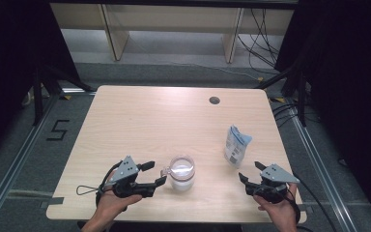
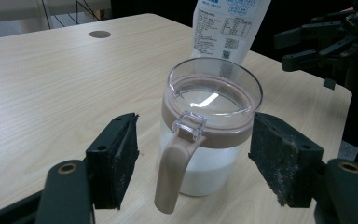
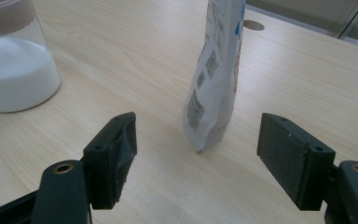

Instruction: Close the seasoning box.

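Observation:
A clear jar [image 1: 182, 172] with a tan lid band and handle, half full of white powder, stands near the table's front edge. My left gripper [image 1: 157, 173] is open just left of it. In the left gripper view the jar [image 2: 214, 98] sits between the wide-apart jaws of this gripper [image 2: 193, 154], handle toward the camera, and neither pad touches it. A white and blue pouch [image 1: 236, 145] stands upright to the right. My right gripper [image 1: 249, 171] is open just in front of it. In the right gripper view the pouch [image 3: 216, 70] rises beyond the empty jaws of the right gripper [image 3: 198, 149].
The light wooden table [image 1: 149, 121] has a round cable hole [image 1: 214, 100] near its far edge. Bare wood stretches across the middle and back. The right gripper [image 2: 317, 42] appears at the upper right of the left gripper view. The jar [image 3: 14, 70] stands at the right gripper view's upper left.

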A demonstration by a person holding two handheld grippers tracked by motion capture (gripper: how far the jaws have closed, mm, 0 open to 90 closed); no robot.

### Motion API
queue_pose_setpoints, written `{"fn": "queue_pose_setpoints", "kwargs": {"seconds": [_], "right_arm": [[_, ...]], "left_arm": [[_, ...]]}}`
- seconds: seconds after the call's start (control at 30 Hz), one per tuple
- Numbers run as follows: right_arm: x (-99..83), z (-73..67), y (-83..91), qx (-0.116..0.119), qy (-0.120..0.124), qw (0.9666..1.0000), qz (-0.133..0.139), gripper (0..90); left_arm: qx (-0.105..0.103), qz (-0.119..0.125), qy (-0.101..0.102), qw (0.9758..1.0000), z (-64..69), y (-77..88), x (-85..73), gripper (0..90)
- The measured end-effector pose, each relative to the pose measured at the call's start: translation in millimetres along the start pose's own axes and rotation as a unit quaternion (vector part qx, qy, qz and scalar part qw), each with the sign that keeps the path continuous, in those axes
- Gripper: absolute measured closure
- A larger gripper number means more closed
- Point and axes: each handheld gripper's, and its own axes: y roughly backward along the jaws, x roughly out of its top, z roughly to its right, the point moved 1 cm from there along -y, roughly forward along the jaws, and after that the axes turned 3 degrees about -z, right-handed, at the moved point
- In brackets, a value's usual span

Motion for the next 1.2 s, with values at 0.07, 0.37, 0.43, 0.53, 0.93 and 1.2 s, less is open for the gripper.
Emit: {"fn": "queue_pose_setpoints", "kwargs": {"seconds": [0.07,0.37,0.43,0.53,0.93,1.2], "right_arm": [[-0.8,-0.5,-0.5,0.003,-0.008,1.0,-0.001,28.9],[0.4,-7.0,-1.9,0.047,-0.043,0.9979,0.005,19.4],[-0.2,-9.5,-1.4,0.049,-0.051,0.9975,-0.002,17.5],[-1.2,-7.5,-2.0,0.052,-0.031,0.9982,0.005,16.7],[-6.4,-16.5,3.2,0.073,-0.042,0.9964,-0.007,16.7],[-9.5,-20.3,6.5,0.081,-0.042,0.9957,-0.013,16.0]], "left_arm": [[-0.002,-0.005,-0.006,1.0,1.2,-0.2,-1.2,30.4],[-0.008,-0.031,0.001,0.9995,4.2,-1.4,-9.2,27.4],[-0.013,-0.035,0.002,0.9993,3.7,-0.8,-11.6,27.2],[-0.01,-0.04,0.013,0.9991,4.8,0.0,-15.0,26.8],[-0.017,-0.051,-0.005,0.9985,8.2,0.4,-20.4,25.9],[-0.017,-0.061,0.003,0.998,12.7,-1.7,-24.0,25.5]]}}
